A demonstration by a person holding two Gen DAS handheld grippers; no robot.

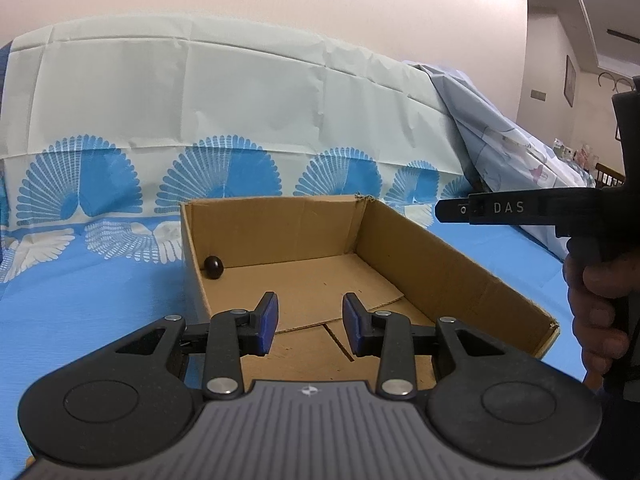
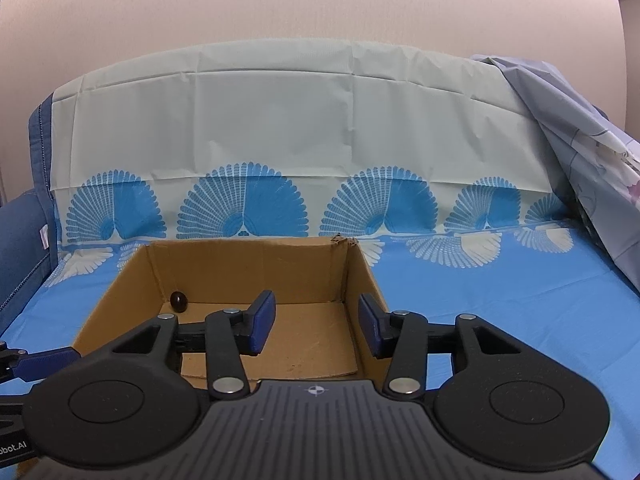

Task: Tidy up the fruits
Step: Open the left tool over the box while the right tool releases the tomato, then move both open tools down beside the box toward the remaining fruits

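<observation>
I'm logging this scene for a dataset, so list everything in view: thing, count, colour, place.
Cardboard box: one, brown, open-topped, on the blue cloth ahead of both grippers.
Fruit: one, small, dark, in the box's far-left corner.
Cloth: one, blue with fan prints, under the box, running up behind it where it turns pale.
Sheet: one, pale blue-grey, draped at the right.
Wall: pinkish, behind.
Left gripper: black, blue pads, jaws open, empty, over the box.
Right gripper: same, jaws open, empty.
Right hand: holds its handle.
</observation>
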